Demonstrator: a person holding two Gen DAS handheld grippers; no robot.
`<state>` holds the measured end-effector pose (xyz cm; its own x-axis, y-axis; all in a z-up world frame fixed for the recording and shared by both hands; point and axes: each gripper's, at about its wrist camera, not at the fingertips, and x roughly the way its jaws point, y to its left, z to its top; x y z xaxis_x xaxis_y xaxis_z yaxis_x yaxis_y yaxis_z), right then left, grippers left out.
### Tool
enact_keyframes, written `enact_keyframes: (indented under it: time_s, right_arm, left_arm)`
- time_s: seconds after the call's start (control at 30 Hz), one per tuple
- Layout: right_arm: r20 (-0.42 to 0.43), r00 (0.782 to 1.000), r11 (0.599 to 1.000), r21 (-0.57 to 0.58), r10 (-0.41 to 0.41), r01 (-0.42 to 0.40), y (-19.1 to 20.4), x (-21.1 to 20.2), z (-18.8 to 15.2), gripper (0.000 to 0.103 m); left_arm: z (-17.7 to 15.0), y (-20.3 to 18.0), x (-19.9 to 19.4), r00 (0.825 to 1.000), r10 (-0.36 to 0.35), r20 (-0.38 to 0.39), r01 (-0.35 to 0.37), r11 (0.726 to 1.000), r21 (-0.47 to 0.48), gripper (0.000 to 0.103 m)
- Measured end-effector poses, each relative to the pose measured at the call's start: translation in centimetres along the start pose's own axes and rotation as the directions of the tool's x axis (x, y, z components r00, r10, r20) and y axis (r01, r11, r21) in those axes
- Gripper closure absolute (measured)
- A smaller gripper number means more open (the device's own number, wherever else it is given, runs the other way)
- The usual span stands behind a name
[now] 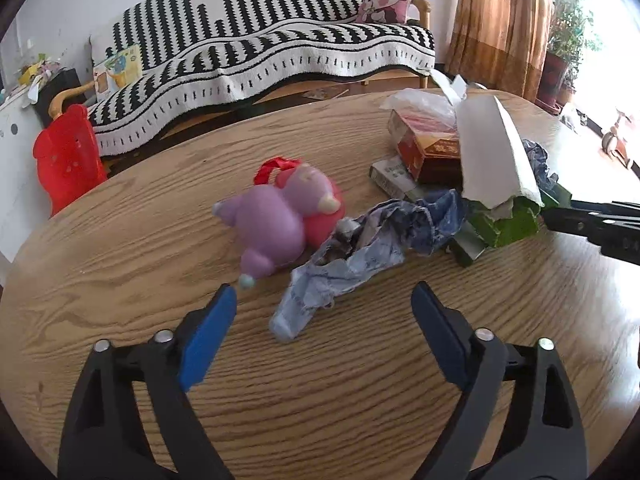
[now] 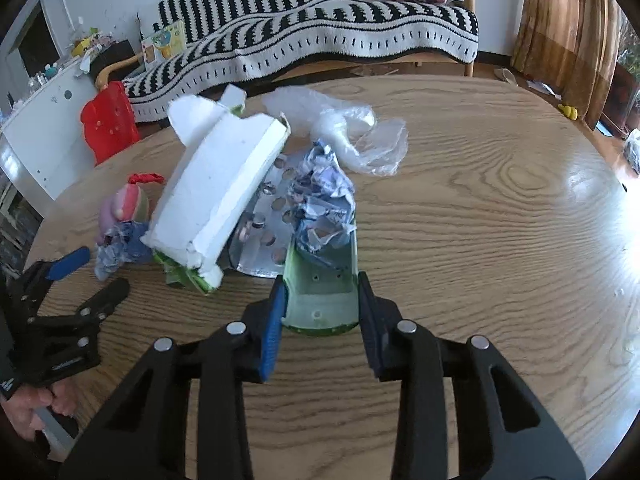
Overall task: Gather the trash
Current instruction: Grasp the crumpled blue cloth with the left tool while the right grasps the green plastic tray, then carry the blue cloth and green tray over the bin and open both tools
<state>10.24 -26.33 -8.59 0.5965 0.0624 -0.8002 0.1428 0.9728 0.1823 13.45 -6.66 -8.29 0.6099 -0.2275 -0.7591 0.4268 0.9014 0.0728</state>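
Left gripper (image 1: 324, 300) is hovering spread over the table (image 1: 120, 248) — crumpled blue wrapper (image 1: 360, 248) lying just ahead between its jaws, long axis running away rightward. Right gripper (image 2: 322, 308) is pinching the green carton flap (image 2: 320, 284) — farther from the wrapper.

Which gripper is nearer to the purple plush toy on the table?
Left. The left gripper is open just short of the purple plush toy, which lies ahead to its left. The right gripper holds a green carton beyond the torn box.

Wooden table (image 1: 120, 240), plush toy (image 1: 280, 216), crumpled wrapper (image 1: 360, 248)
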Motion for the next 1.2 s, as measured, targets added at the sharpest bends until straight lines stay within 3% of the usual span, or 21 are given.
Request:
enact_keyframes:
  time_s: [0.07,0.1,0.2,0.3,0.4,0.43,0.57,0.8,1.1,1.2]
  right_arm:
    - [0.015,0.999,0.999,0.020,0.043,-0.043,-0.4,-1.5,-0.1,0.069]
    - [0.017,0.997,0.996,0.036,0.078,-0.078,-0.7,-2.2,-0.2,0.069]
    - [0.006,0.960,0.945,0.170,0.281,-0.278,-2.6,-4.1,-0.8,0.069]
    - [0.004,0.899,0.862,0.286,0.437,-0.420,-4.3,-5.1,-1.8,0.069]
    - [0.011,0.839,0.769,0.394,0.544,-0.504,-5.9,-5.7,-3.1,0.069]
    - [0.012,0.834,0.759,0.408,0.551,-0.508,-6.3,-6.1,-3.4,0.069]
    - [0.025,0.847,0.772,0.398,0.530,-0.495,-7.6,-8.8,-4.3,0.069]
    - [0.059,0.897,0.833,0.349,0.438,-0.430,-10.1,-13.3,-5.5,0.069]
    - [0.114,0.965,0.909,0.325,0.235,-0.260,-16.1,-18.9,-7.9,0.069]
    - [0.124,0.979,0.922,0.336,0.161,-0.194,-18.8,-20.6,-9.2,0.069]
  left_arm:
    - [0.0,-0.3,0.1,1.000,-0.017,-0.008,0.017,1.000,-0.001,0.032]
    - [0.0,-0.6,0.2,0.999,-0.031,-0.021,0.031,1.000,-0.002,0.044]
    - [0.1,-1.2,0.0,0.997,-0.061,-0.041,0.061,0.998,-0.008,0.078]
    - [0.3,-1.9,-1.2,0.995,-0.094,-0.033,0.093,0.996,-0.014,0.090]
    - [0.5,-2.7,-2.7,0.993,-0.112,-0.030,0.111,0.993,-0.030,0.094]
    - [0.6,-2.8,-3.2,0.992,-0.120,-0.029,0.118,0.992,-0.041,0.096]
    - [1.1,-3.7,-6.4,0.991,-0.132,0.010,0.133,0.989,-0.063,0.099]
    - [2.0,-4.8,-11.2,0.986,-0.135,0.096,0.146,0.983,-0.116,0.100]
    - [4.4,-9.2,-14.0,0.968,-0.148,0.204,0.179,0.973,-0.142,0.100]
    - [5.2,-12.6,-14.4,0.952,-0.210,0.223,0.239,0.964,-0.114,0.100]
